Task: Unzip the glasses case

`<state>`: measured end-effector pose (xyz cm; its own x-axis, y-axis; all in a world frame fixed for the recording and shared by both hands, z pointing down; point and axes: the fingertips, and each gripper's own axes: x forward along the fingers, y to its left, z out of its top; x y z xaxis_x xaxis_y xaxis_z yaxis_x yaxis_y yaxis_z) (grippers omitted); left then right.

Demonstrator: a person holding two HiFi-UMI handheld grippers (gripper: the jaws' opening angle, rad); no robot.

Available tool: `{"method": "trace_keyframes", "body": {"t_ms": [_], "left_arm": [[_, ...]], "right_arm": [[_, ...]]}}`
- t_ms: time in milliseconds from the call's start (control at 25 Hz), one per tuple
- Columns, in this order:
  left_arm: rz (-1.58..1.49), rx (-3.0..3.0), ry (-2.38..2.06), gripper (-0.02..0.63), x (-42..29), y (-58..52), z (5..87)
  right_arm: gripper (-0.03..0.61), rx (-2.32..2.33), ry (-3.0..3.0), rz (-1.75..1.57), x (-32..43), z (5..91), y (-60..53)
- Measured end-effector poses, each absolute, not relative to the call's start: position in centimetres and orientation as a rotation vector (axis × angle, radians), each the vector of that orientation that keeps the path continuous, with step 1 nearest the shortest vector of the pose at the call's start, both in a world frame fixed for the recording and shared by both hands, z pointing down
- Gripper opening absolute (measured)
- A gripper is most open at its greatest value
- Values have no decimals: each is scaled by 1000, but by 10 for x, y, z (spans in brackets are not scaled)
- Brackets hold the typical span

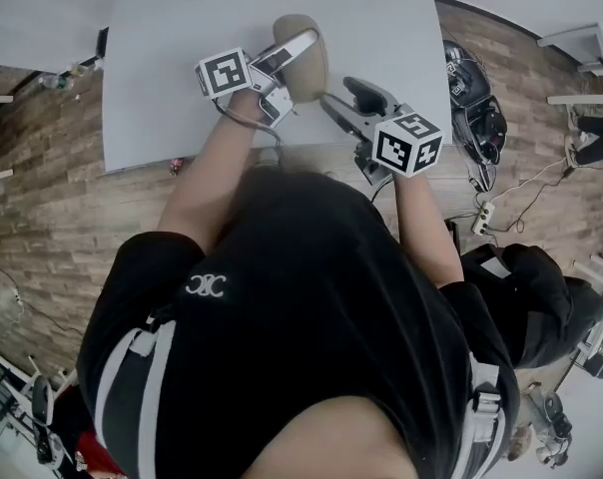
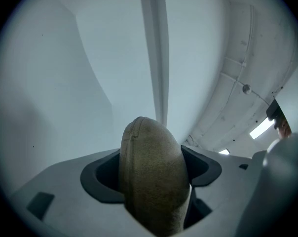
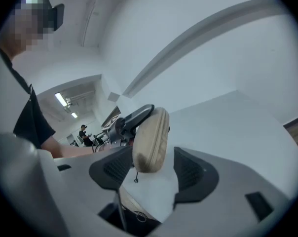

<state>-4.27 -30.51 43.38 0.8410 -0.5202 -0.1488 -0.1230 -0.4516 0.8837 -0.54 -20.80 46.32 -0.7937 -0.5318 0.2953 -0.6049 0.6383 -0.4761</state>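
Case is held over the table, one end clamped in our left gripper. Our right gripper stands with jaws apart around the other end, pads not pressing on it.

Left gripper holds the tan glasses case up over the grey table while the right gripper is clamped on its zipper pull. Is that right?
Not quite. The right gripper is open: the right gripper view shows its fingers apart, gripping nothing, and the zipper pull hangs loose. The left gripper does hold the glasses case over the table.
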Motion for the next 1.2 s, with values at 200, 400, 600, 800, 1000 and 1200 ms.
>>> {"method": "trace_keyframes", "body": {"t_ms": [200,400,600,800,1000,1200], "left_arm": [[-411,2060,-445,350,-29,-288,442],[-423,2047,-376,350,-27,-279,443],[-151,2150,-533,390,-26,-277,472],[180,2247,-937,396,-58,-290,507],[392,2125,-1318,5,-111,-290,529],[456,2103,-1316,5,-119,-277,541]], "right_arm": [[263,889,-2713,1093,-23,469,-218],[264,780,-2719,1167,-34,476,-209],[265,863,-2614,1110,-26,497,-212],[264,1091,-2340,980,7,544,-225],[262,1196,-2152,829,25,577,-231],[262,1201,-2089,736,22,602,-239]]}}
